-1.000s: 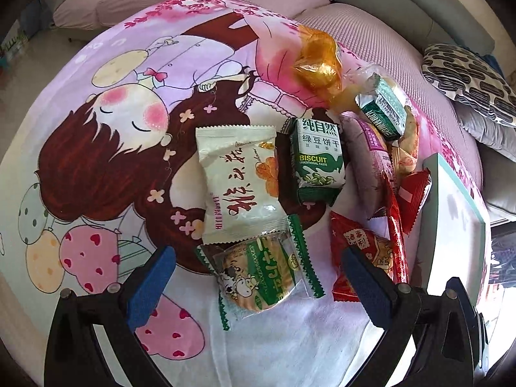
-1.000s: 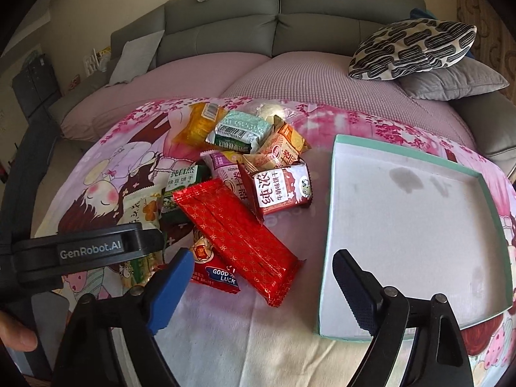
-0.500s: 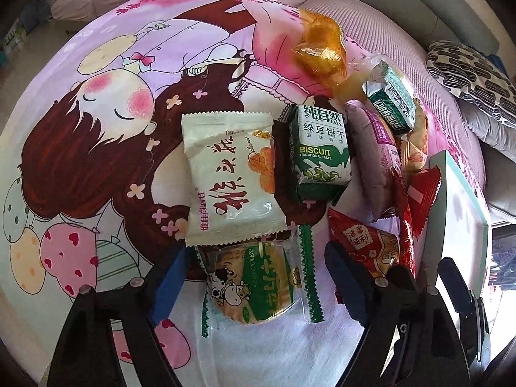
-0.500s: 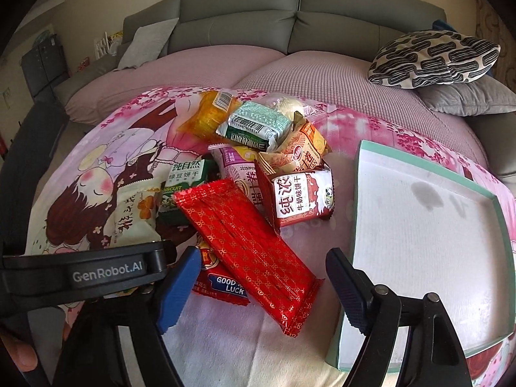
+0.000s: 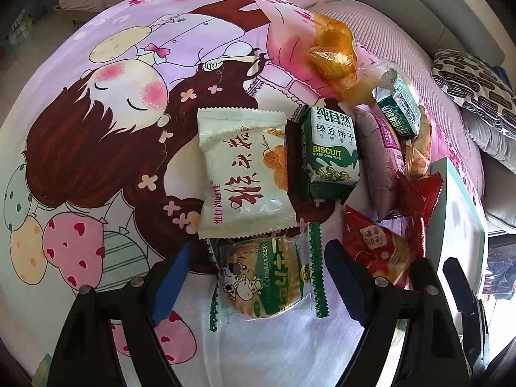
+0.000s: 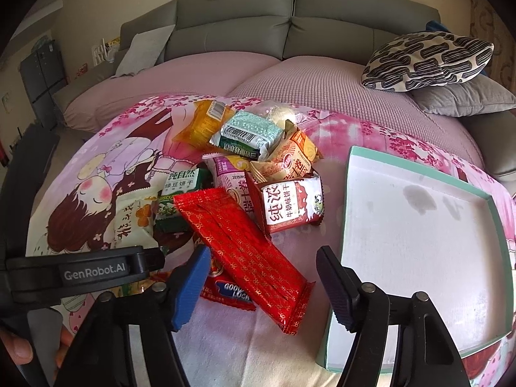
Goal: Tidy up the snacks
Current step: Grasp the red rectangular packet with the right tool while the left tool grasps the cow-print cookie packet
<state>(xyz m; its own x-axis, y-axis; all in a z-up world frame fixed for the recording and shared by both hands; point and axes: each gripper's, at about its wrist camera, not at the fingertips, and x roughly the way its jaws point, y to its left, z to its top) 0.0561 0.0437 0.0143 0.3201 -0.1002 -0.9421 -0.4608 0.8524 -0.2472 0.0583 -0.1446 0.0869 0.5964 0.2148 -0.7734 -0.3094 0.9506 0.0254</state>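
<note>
- The left gripper (image 5: 258, 277) points down over a clear-wrapped round cracker pack with green edges (image 5: 264, 280); the pack lies between its blue pads, which stand apart on either side without visibly pressing it.
- Just beyond, at 12 o'clock from that pack, a cream snack bag (image 5: 242, 174) overlaps the pack's top edge; a green biscuit pack (image 5: 329, 151) sits at 1 o'clock.
- The right gripper (image 6: 258, 277) is closing, its pads not touching anything; the near end of a long red wafer pack (image 6: 242, 248) lies between them, over a red "Good Luck" packet (image 6: 225, 290).
- At 3 o'clock from that gripper lies a shallow white box lid with a teal rim (image 6: 350, 193).
- Farther, at 12 o'clock, the loose heap holds a red-and-white milk biscuit pack (image 6: 290, 206), a mint-green pack (image 6: 248, 135) and an orange bag (image 6: 203, 125).
- Everything rests on a pink cartoon-girl sheet (image 5: 96, 122).
- Behind stands a grey sofa (image 6: 290, 16) with a patterned cushion (image 6: 429, 61) at 2 o'clock.
</note>
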